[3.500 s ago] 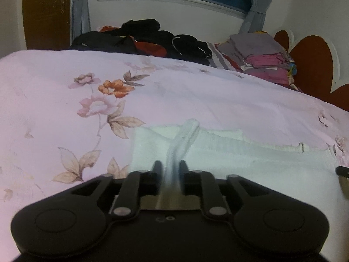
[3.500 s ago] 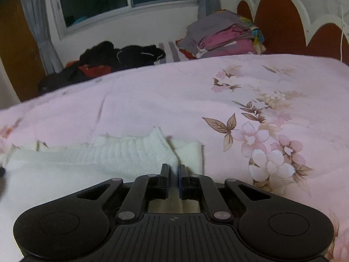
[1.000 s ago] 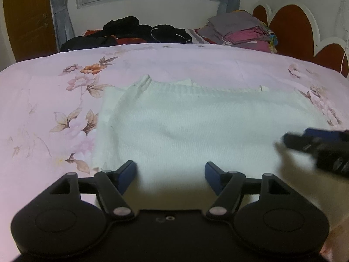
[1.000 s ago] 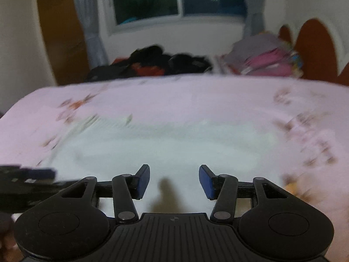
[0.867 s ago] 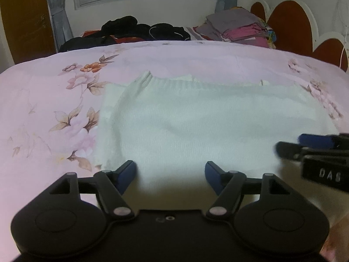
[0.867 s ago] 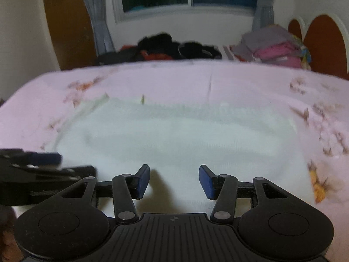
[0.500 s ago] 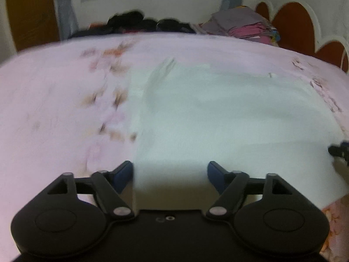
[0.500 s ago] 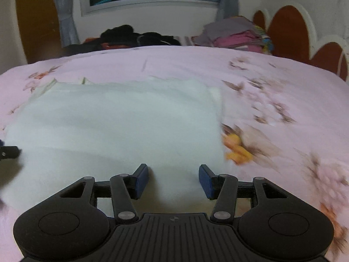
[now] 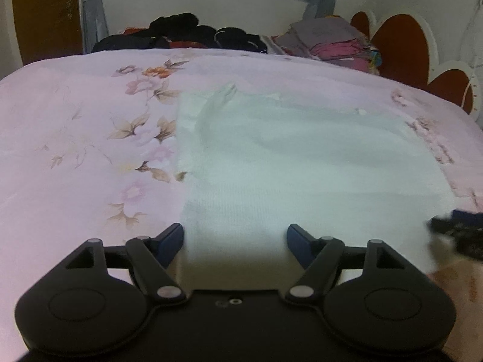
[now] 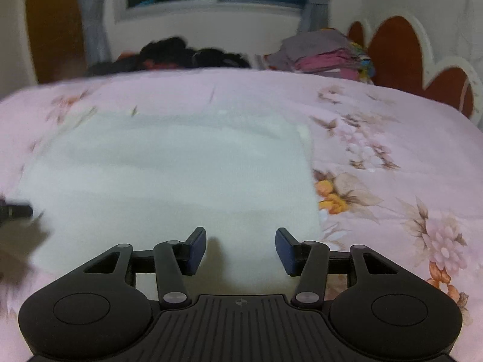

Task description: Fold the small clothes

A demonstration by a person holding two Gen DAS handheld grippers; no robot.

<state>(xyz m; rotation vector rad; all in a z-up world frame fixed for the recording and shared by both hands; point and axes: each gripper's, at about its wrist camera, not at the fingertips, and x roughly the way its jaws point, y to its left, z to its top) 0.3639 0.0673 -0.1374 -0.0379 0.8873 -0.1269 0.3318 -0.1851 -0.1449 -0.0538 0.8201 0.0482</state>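
Left wrist view: the left gripper (image 9: 235,236) is spread wide and grasps nothing; its blue pads (image 9: 172,236) stand either side of the near left corner of the white knit garment (image 9: 302,163), which lies flat on the pink floral bedspread (image 9: 75,150) straight ahead of the tongs. Off to the right, at the garment's near right corner, the tip of the other gripper shows, blurred. Far ahead lie dark clothes (image 9: 181,34) and a folded stack (image 9: 329,42). Right wrist view: the right gripper (image 10: 241,249) is likewise released and empty, hovering over the garment's (image 10: 181,175) near edge close to its right side, bedspread (image 10: 392,150) to its right. At the far left edge a dark tip of the left gripper shows.
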